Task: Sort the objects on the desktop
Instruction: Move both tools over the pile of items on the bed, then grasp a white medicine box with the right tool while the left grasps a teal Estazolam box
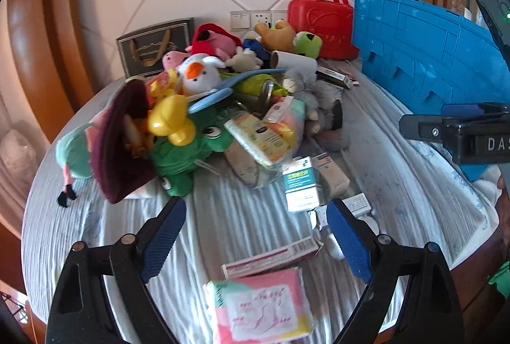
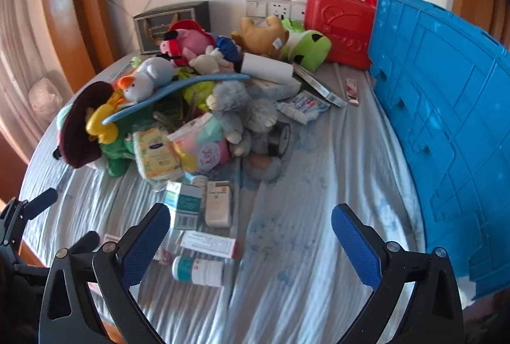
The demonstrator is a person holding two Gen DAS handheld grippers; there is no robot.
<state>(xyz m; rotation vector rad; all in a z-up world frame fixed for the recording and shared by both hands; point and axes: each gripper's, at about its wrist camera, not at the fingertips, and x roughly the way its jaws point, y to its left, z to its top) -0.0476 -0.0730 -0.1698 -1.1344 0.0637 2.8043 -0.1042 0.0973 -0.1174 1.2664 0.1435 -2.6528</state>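
Striped cloth covers the worktop; with both hand-held grippers, left and right, spread and empty, approach the medicine bottle at 6 o'clock below the toy pile, centring it before closing.

A home room: a cloth-covered table heaped with plush toys, wall sockets on the far tiled wall, and wooden trim at the left.
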